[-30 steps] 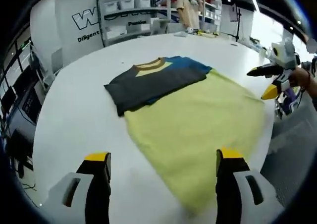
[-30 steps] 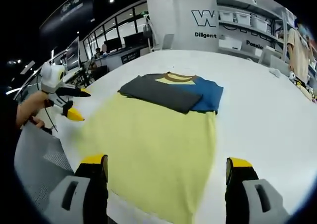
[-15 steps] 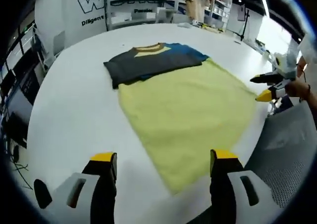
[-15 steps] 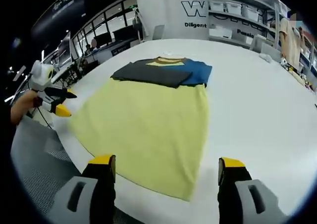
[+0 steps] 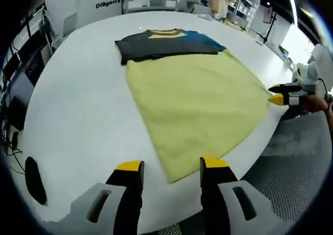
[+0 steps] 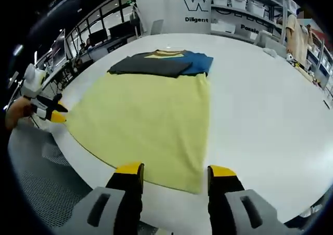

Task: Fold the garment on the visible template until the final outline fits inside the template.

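Observation:
A T-shirt lies flat on the white table [image 5: 78, 115]. Its yellow body [image 5: 197, 100] runs toward me, and its dark grey and blue sleeves [image 5: 166, 43] are folded across the chest below the collar. In the left gripper view my left gripper [image 5: 171, 167] is open, its yellow tips on either side of the near hem corner. My right gripper [image 5: 281, 97] shows at the shirt's right corner. In the right gripper view the same shirt [image 6: 145, 115] lies ahead. My right gripper [image 6: 175, 171] is open just short of its hem corner. The left gripper [image 6: 52, 114] sits at the shirt's left corner.
The table's near edge [image 6: 88, 157] curves past both grippers, with a grey perforated surface [image 5: 291, 162] below it. At the back stand shelves with white bins [image 6: 239, 16], a lettered wall, and a person [image 6: 294, 37]. Desks with monitors [image 6: 99, 37] line the left.
Both grippers have drawn back to the shirt's near hem corners, and the jaws of each have narrowed. The shirt itself has not moved.

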`<control>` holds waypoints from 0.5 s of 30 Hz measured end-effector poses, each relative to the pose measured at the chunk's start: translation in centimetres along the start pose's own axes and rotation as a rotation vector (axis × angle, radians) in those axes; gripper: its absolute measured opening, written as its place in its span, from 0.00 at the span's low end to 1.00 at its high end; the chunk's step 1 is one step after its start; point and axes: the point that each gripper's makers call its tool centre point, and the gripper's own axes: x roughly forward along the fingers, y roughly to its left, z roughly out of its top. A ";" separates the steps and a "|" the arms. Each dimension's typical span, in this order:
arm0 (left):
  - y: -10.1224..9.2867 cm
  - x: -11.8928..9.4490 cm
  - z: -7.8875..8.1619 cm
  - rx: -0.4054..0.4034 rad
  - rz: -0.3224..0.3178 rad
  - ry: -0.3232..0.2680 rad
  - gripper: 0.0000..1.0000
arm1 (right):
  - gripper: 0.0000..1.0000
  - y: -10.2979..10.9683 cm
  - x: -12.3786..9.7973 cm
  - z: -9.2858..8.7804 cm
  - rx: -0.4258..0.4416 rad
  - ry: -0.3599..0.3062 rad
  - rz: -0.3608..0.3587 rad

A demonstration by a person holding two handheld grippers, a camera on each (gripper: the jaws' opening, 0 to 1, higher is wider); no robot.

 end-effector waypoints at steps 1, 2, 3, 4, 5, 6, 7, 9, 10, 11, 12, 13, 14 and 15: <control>0.0 0.0 -0.3 -0.008 0.008 0.006 0.39 | 0.38 -0.1 0.0 -0.2 0.002 0.006 -0.007; 0.2 -0.1 0.2 0.001 0.017 -0.018 0.36 | 0.35 -0.3 -0.1 -0.3 0.000 0.013 -0.015; 0.1 -0.2 0.0 -0.009 0.016 -0.006 0.34 | 0.31 -0.4 -0.1 -0.4 -0.001 0.016 -0.021; 0.1 -0.2 -0.1 -0.027 0.016 -0.002 0.32 | 0.28 -0.6 -0.2 -0.4 -0.009 0.016 -0.038; 0.3 -0.2 -0.1 -0.041 0.020 0.000 0.31 | 0.26 -0.8 -0.3 -0.6 -0.005 0.024 -0.047; 0.3 -0.2 -0.2 -0.038 0.022 0.000 0.30 | 0.23 -0.9 -0.4 -0.6 -0.005 0.025 -0.049; 0.4 -0.3 -0.2 -0.035 0.025 0.000 0.28 | 0.22 -0.9 -0.4 -0.7 -0.004 0.026 -0.052; 0.4 -0.3 -0.3 -0.029 0.034 0.002 0.26 | 0.20 -1.0 -0.5 -0.8 0.000 0.032 -0.058; 0.4 -0.2 -0.3 -0.021 0.042 0.003 0.25 | 0.19 -1.1 -0.6 -0.9 0.002 0.034 -0.064; 0.4 -0.2 -0.3 -0.017 0.047 0.007 0.23 | 0.17 -1.2 -0.6 -0.9 0.001 0.037 -0.070; 0.5 -0.2 -0.3 -0.013 0.048 0.009 0.21 | 0.14 -1.2 -0.7 -1.0 0.004 0.040 -0.075; 0.5 -0.2 -0.3 -0.013 0.050 0.010 0.20 | 0.12 -1.3 -0.7 -1.0 0.005 0.041 -0.077; 0.5 -0.2 -0.3 -0.013 0.054 0.012 0.19 | 0.11 -1.3 -0.7 -1.0 0.006 0.043 -0.081; 0.6 -0.1 -0.3 -0.003 0.060 0.016 0.18 | 0.09 -1.4 -0.7 -1.0 0.005 0.046 -0.084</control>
